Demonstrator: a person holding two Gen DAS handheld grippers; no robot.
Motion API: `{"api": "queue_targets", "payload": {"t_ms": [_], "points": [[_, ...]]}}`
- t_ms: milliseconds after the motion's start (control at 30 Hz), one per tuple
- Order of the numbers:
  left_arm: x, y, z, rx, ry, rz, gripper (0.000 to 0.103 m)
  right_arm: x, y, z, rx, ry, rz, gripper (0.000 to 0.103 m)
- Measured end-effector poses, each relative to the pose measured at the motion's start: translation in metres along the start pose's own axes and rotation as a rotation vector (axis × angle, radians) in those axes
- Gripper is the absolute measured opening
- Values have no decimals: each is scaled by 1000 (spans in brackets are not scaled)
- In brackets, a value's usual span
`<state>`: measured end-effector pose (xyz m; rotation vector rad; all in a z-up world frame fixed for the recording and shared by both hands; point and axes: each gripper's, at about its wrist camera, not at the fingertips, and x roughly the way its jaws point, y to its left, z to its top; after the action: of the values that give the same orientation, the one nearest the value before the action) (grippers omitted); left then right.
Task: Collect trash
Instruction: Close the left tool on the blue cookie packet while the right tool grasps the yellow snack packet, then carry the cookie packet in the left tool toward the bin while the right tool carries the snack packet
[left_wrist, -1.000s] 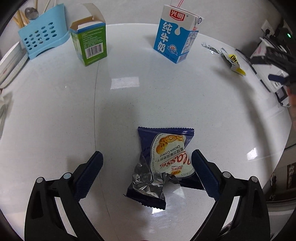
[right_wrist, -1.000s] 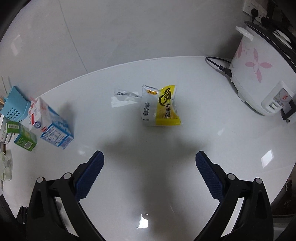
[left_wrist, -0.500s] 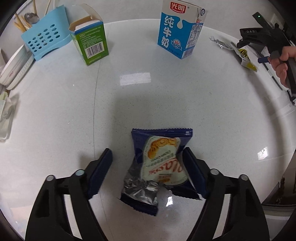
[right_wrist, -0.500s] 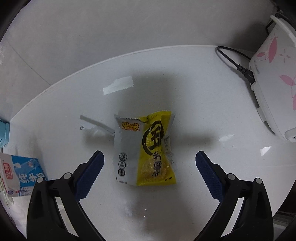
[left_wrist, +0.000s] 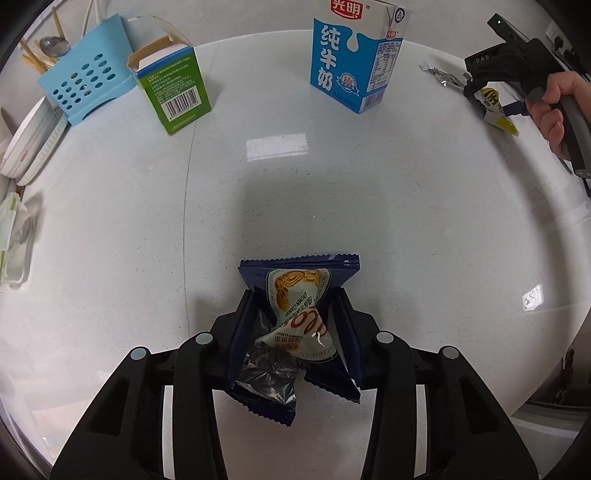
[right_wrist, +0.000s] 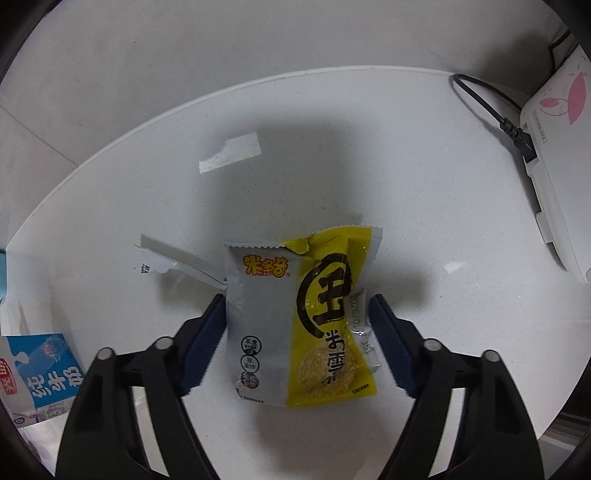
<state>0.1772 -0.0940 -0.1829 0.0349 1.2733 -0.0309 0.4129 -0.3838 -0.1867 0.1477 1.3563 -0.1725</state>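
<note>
My left gripper (left_wrist: 295, 325) is shut on a torn dark blue cookie wrapper (left_wrist: 299, 302), pinched and crumpled between the pads on the white table (left_wrist: 332, 192). My right gripper (right_wrist: 297, 325) has closed onto the sides of a yellow and grey snack wrapper (right_wrist: 299, 317), whose edges touch both pads. A small torn silver wrapper strip (right_wrist: 173, 260) lies just left of it. In the left wrist view the right gripper (left_wrist: 480, 88), held by a hand, sits over the same yellow wrapper (left_wrist: 495, 107) at the far right.
A blue milk carton (left_wrist: 354, 55) and an open green box (left_wrist: 173, 88) stand at the back of the table. A blue utensil holder (left_wrist: 85, 92) and white plates (left_wrist: 29, 144) are at the back left. A white rice cooker (right_wrist: 557, 155) with its cord (right_wrist: 495, 110) is right of the right gripper.
My left gripper closed on the blue cookie wrapper. My right gripper moved in over the yellow wrapper and closed from wide open onto its sides.
</note>
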Motion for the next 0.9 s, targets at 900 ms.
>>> {"api": "queue_targets", "payload": {"t_ms": [900], "points": [[-19,38,1,100,-50,-86,34,-49,-34,-53,162,-85,65,43]]}}
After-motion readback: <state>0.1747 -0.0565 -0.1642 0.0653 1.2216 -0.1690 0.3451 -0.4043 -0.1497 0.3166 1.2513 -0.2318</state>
